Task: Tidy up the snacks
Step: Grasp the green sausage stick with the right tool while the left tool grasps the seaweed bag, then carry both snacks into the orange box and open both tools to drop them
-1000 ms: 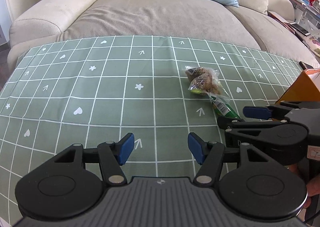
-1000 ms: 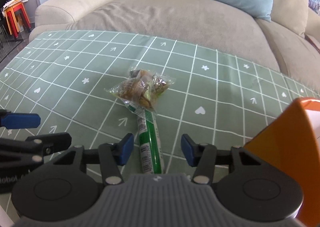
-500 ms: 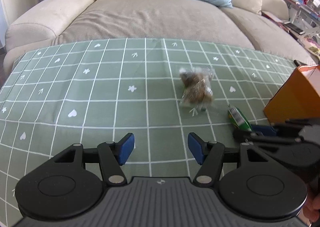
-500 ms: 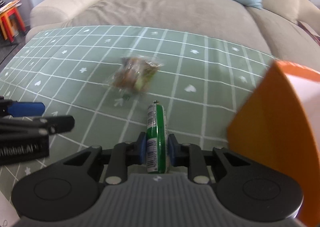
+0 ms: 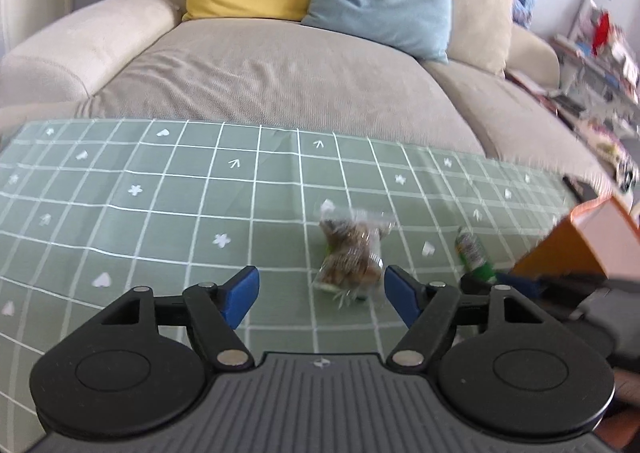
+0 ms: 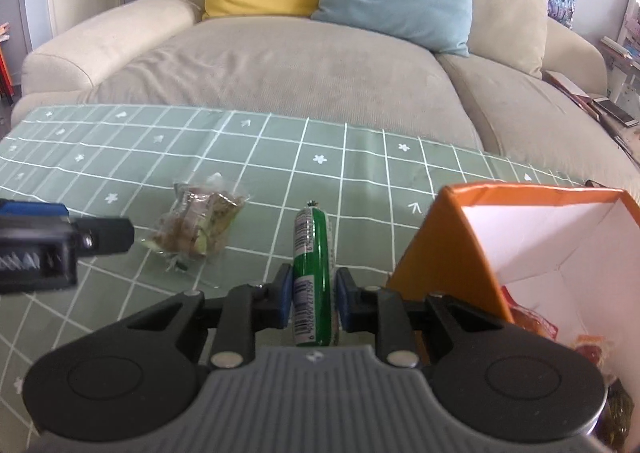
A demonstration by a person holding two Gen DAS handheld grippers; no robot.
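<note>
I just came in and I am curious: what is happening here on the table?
A person is sorting snacks with two handheld grippers. The right gripper has its jaws shut on a green stick, next to an open orange box that already holds some packets. The left gripper is open, with a clear bag of snacks lying just ahead of its jaws.

We hold the left hand-held gripper (image 5: 321, 295) low over the desk (image 5: 160, 213), its blue pads spread wide apart with nothing between them. We hold the right hand-held gripper (image 6: 311, 295) to its right, pads clamped against both sides of the green snack tube (image 6: 312, 253).
</note>
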